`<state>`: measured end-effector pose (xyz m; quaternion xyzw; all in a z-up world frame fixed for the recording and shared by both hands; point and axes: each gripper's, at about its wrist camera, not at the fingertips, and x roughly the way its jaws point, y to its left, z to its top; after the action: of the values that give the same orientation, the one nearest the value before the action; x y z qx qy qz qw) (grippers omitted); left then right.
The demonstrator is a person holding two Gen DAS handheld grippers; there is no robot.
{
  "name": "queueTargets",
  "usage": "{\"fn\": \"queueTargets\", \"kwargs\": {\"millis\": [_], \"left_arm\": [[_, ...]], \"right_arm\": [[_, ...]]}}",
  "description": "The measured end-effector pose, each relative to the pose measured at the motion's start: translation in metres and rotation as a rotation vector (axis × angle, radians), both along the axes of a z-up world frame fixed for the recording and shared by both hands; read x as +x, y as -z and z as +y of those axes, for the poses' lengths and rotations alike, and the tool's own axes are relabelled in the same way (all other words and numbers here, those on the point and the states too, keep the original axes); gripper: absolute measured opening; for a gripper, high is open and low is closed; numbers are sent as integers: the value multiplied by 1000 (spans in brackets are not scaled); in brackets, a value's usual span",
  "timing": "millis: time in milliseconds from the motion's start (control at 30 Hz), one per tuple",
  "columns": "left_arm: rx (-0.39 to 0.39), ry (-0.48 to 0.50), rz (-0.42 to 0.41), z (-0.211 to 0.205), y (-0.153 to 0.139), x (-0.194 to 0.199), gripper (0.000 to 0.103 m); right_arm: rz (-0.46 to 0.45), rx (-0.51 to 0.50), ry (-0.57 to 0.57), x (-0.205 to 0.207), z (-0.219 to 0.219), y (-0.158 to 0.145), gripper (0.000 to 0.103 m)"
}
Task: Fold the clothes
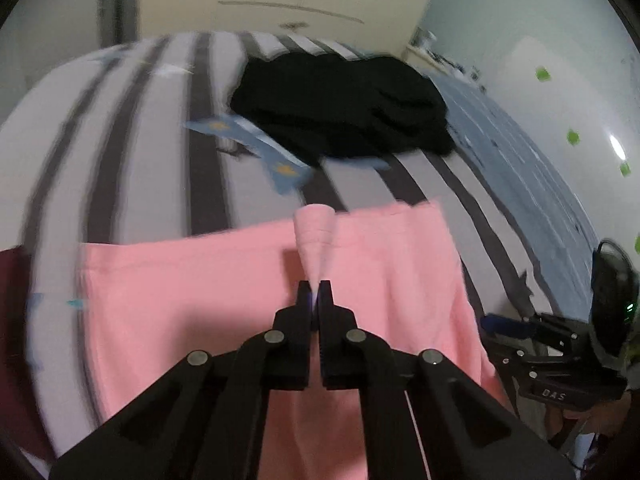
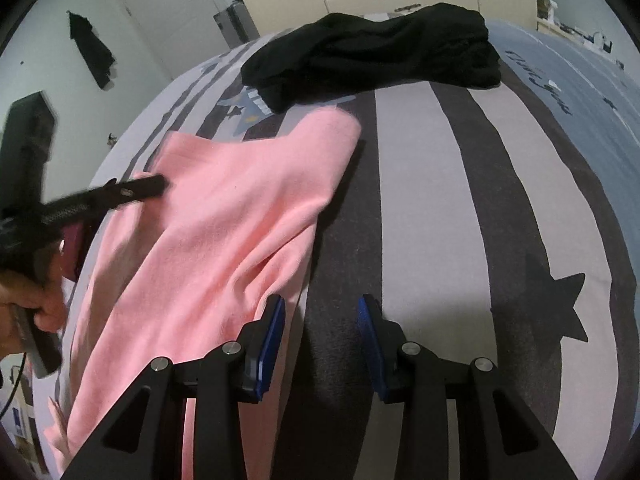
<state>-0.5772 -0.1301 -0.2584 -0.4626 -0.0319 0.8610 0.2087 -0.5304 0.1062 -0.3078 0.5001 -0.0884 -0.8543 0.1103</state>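
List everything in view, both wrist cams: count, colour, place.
pink garment: 1, pink, spread on the bed nearest the cameras, a fold of it pinched up
black garment: 1, black, heaped at the bed's far side
bed cover: 1, grey and white stripes with stars and a blue section, under both garments
dark cloth: 1, black, hanging on the wall left of the door
door: 1, white, far left
left hand-held gripper: 1, black, shut on the pink garment
right hand-held gripper: 1, black with blue pads, open above the bed cover
hand: 1, holding the left hand-held gripper
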Motion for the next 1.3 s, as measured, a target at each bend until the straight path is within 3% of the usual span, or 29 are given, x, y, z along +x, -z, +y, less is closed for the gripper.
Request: {"fn": "queueTargets", "kwargs": {"millis": [300, 567, 700, 867, 933, 1000, 1067, 1200, 1300], "left_arm": [[-105, -64, -4, -59, -17, -17, 1], [-42, -110, -56, -62, -4, -23, 2], [-3, -148, -71, -68, -1, -22, 31], [53, -195, -125, -99, 6, -3, 38], [63, -174, -181, -106, 16, 8, 39], [61, -116, -225, -103, 25, 22, 39], [51, -58, -226, -94, 28, 34, 39], [32, 22, -230, -72, 33, 45, 39], [35, 20, -264, -68, 42, 42, 39]], "right_arm": [[-1, 61, 3, -6, -4, -7, 34], [36, 38, -21, -40, -20, -23, 34], [-4, 19, -17, -64, -27, -13, 34], [-6, 15, -43, -75, -41, -9, 34], [-25, 26, -55, -79, -48, -5, 34], [-31, 54, -61, -81, -54, -2, 28], [-36, 46, -64, -84, -55, -1, 10], [-32, 42, -59, -86, -52, -4, 5], [-17, 41, -55, -84, -45, -8, 4]]}}
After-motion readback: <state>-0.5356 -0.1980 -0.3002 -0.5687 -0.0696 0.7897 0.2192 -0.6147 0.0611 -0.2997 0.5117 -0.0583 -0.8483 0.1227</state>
